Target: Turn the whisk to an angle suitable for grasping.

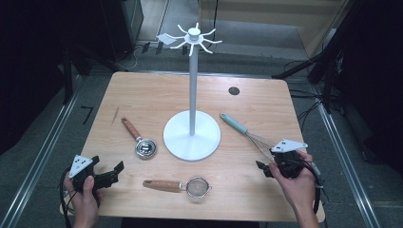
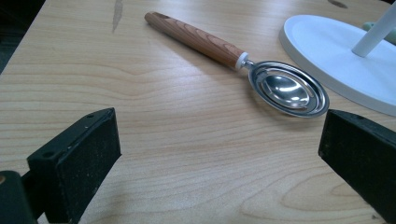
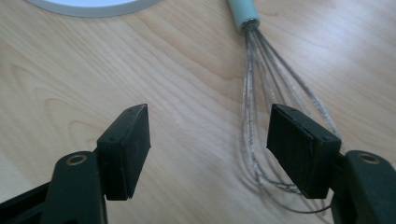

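Observation:
A white hook stand (image 1: 192, 128) rises from the middle of the wooden table (image 1: 142, 95). A wood-handled metal scoop (image 1: 139, 139) lies left of its base. In the left gripper view the scoop (image 2: 261, 74) lies ahead of the jaws. A small strainer (image 1: 183, 185) lies near the front. A teal-handled whisk (image 1: 247, 132) lies right of the base. My left gripper (image 1: 114, 172) rests open at the front left corner. My right gripper (image 1: 264, 169) hovers open at the whisk's wire end, and its right jaw sits over the whisk wires (image 3: 261, 107).
The stand's hooks (image 1: 192, 39) spread out high above the table's far side. A dark round hole (image 1: 233, 90) marks the far right of the tabletop. Dark floor, rails and cables surround the table.

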A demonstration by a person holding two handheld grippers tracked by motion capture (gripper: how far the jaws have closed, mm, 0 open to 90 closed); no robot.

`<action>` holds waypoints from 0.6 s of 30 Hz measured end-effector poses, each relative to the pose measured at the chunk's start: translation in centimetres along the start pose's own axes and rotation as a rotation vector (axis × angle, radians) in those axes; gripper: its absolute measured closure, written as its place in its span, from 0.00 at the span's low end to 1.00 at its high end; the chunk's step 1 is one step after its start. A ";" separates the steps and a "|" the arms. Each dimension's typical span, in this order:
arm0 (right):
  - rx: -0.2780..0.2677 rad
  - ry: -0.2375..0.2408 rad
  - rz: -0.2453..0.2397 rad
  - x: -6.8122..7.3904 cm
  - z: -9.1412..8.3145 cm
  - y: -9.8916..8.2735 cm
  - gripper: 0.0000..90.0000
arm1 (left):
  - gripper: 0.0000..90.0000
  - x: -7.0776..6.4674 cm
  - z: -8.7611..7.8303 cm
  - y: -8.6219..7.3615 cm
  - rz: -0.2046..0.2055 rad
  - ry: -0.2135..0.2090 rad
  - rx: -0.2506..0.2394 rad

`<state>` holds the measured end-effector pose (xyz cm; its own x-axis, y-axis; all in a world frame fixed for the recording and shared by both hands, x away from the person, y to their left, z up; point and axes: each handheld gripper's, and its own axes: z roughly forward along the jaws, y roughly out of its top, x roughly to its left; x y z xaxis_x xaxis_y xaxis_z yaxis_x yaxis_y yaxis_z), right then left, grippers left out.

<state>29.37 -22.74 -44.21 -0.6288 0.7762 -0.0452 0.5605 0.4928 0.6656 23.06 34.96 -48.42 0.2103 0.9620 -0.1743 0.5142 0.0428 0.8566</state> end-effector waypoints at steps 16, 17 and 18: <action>0.107 0.081 -0.063 -0.4 1.7 4.9 0.34 | 0.00 -0.1 0.1 0.0 0.005 -0.001 0.007; 0.119 0.079 -0.072 -0.5 1.8 5.4 0.33 | 0.00 -0.1 0.0 0.0 0.006 0.000 0.008; 0.129 0.077 -0.077 -0.6 1.9 5.6 0.33 | 0.00 -0.2 0.0 0.0 0.009 -0.003 0.006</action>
<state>33.90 -19.66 -41.88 -0.7091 0.7044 -0.0314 0.5709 0.5996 0.5609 23.03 34.81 -48.41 0.2169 0.9616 -0.1683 0.5175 0.0329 0.8551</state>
